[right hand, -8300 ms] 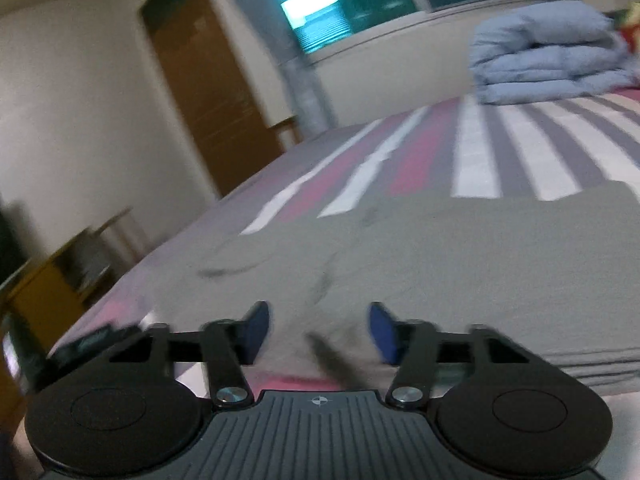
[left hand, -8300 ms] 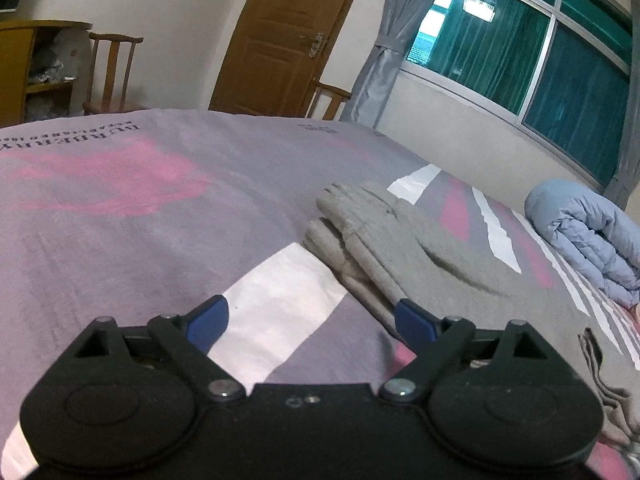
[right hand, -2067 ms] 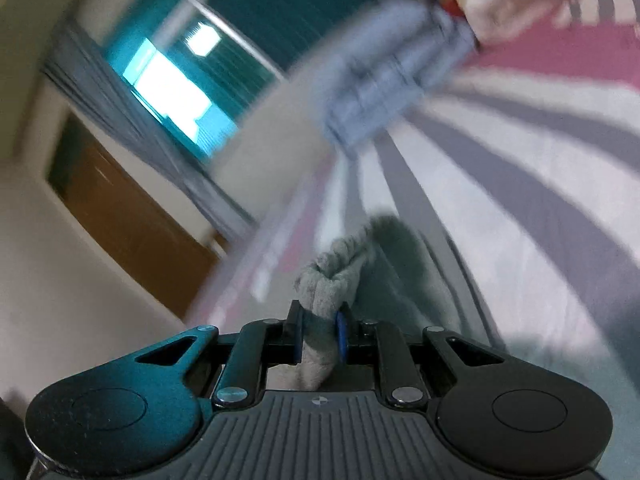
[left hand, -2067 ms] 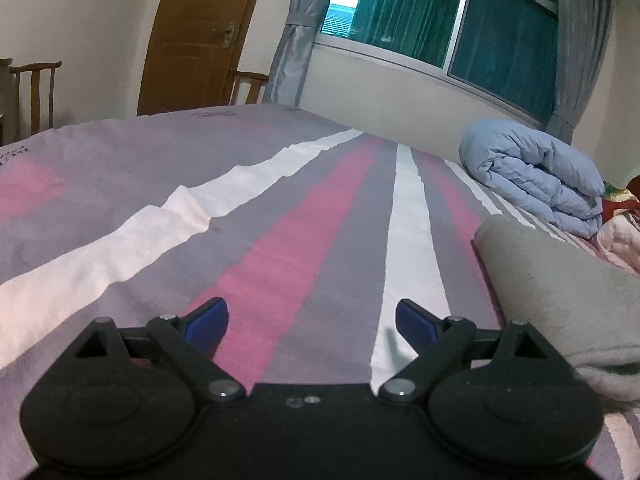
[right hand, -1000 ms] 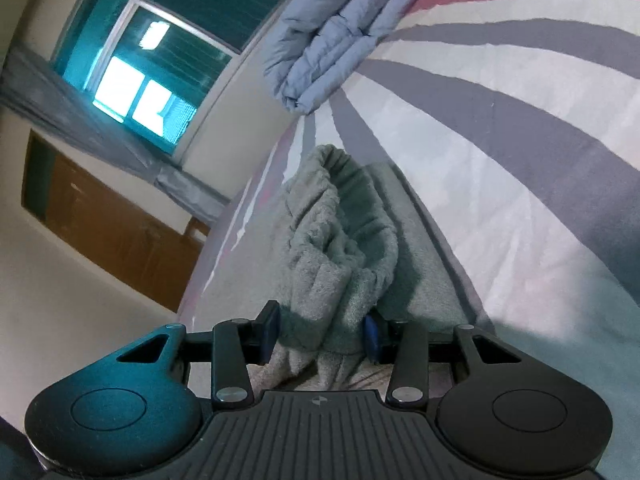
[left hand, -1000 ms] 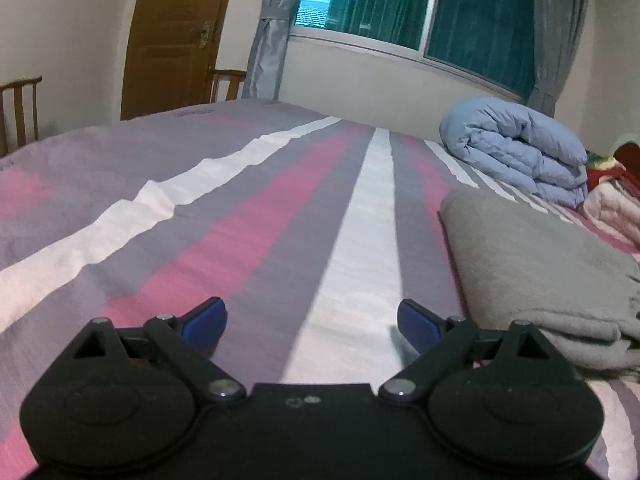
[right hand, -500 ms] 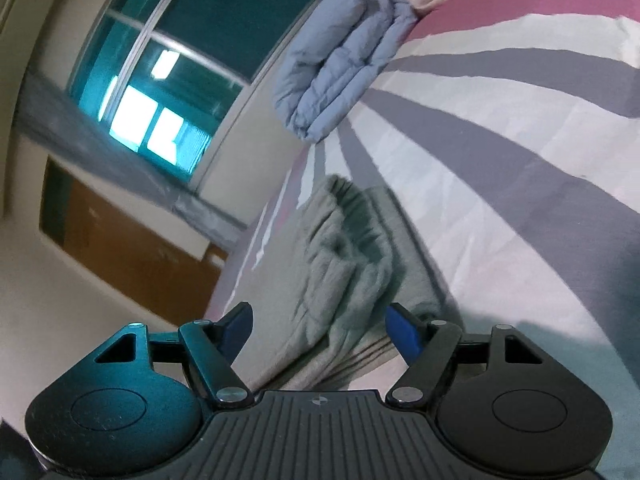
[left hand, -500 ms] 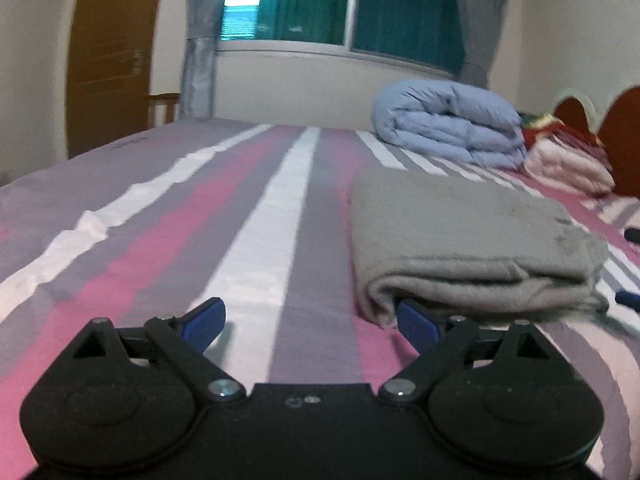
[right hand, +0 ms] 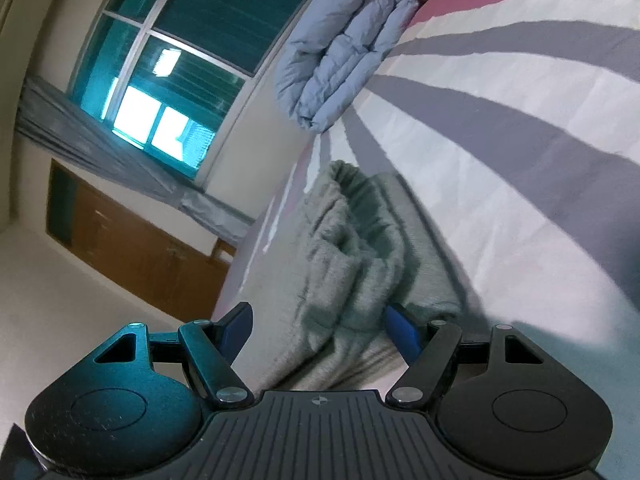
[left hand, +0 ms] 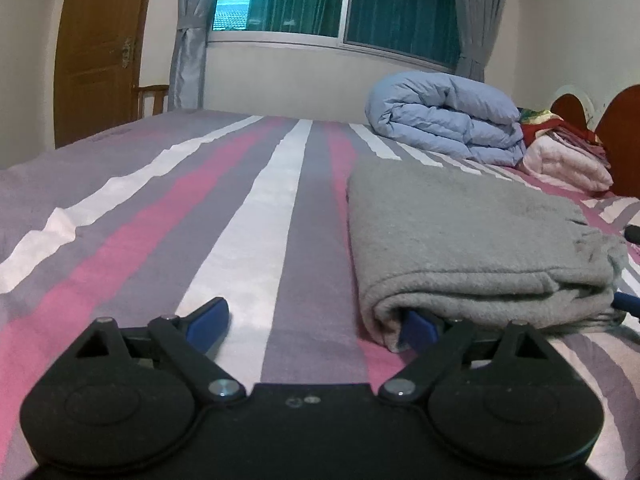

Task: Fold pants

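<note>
A home bedroom: a striped bed [left hand: 168, 200], rolled blue duvet [left hand: 444, 128], curtained window [left hand: 336, 4], wooden door [left hand: 96, 48].

My left gripper [left hand: 314, 322] is black with blue pads, and my right gripper [right hand: 318, 326] is the same black and blue. The pants [left hand: 460, 232] are plain heather grey, lying on a bed sheet [left hand: 248, 216] striped in mauve-grey, pink and white. Beyond them the duvet [left hand: 444, 124] is pale blue, the blanket [left hand: 564, 164] soft pink, the curtains [left hand: 188, 36] grey, and the door [left hand: 96, 48] brown wood.
</note>
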`<state>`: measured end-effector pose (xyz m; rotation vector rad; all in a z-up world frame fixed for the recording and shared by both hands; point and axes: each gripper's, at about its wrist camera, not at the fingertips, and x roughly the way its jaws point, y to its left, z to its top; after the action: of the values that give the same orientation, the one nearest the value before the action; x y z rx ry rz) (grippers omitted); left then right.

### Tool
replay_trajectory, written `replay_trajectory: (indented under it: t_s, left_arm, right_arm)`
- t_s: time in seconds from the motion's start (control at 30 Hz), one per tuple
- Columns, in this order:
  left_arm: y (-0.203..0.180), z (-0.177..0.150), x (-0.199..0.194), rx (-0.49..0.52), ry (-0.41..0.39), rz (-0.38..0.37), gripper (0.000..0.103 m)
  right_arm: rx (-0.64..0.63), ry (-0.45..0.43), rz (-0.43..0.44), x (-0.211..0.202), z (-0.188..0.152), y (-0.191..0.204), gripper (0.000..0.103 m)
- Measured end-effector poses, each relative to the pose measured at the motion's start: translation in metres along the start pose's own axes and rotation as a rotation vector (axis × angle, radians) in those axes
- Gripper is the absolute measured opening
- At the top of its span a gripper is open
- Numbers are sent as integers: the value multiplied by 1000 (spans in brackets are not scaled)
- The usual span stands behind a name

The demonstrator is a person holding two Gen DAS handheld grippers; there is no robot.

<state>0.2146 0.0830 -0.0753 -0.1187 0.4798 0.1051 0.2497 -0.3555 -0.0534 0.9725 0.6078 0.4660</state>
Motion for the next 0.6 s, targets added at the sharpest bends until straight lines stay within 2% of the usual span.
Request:
replay_trajectory:
  t_s: [0.2,0.27,0.3,0.33,0.37,0.6]
  left_arm:
    - [0,0,2,-9,5,10,85]
    - [-2,0,-1,5,-2,21,80]
    - [-4,0,-5,14,-14,27,76]
    - [-5,0,-8,25,-22,37,76]
    - [-4,-1,-8,25,-16,38,76]
    - [-1,0,-1,9,10,43,79]
  right_arm:
    - [6,36,-42,29,1,-1,73]
    - [-34,37,-58,33,1,5,71]
    - [-55,34,-71,34,0,7,67]
    - [-67,35,-83,35,-1,7,60]
    - [-68,40,-83,35,-1,6,59]
    - [-113,55,-95,39,-1,8,59]
